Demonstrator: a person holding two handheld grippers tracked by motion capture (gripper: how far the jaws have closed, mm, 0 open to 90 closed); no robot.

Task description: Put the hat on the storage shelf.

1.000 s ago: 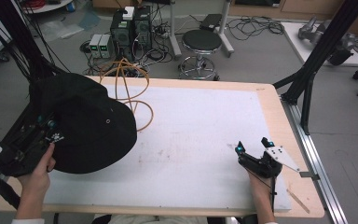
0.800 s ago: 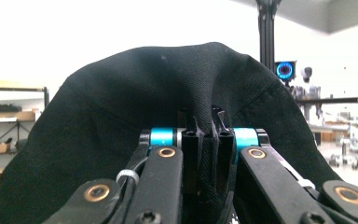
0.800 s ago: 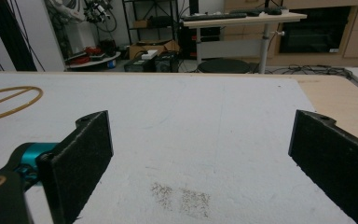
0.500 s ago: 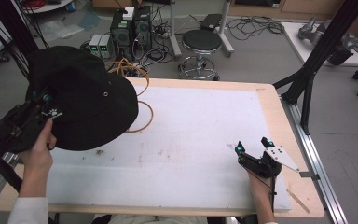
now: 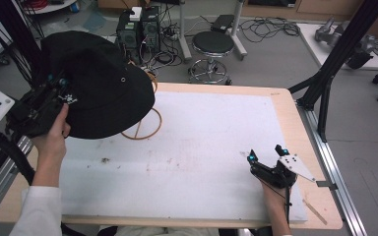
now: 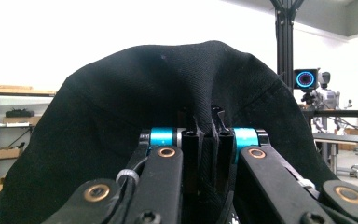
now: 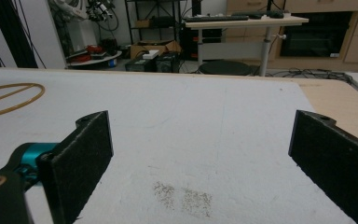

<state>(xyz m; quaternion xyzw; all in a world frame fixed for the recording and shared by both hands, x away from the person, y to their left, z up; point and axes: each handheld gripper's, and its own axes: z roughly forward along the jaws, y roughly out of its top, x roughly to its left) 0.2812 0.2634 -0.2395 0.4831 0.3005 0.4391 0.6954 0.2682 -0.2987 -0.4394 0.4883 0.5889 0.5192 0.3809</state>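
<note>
Since the earlier frame my left claw (image 5: 59, 87) lifted the black hat (image 5: 96, 83) up and away toward the far left corner of the table (image 5: 285, 105); it hung above that corner, over the tan wire ring (image 5: 145, 129). In the left gripper view my jaws were clamped tight on the hat's brim (image 6: 205, 135). A small white mark sat on the brim by the claw, too blurred to read. No brand was legible anywhere. My right claw (image 5: 267, 156) stayed put on the white mat (image 5: 202, 147), jaws wide apart, nothing between them.
</note>
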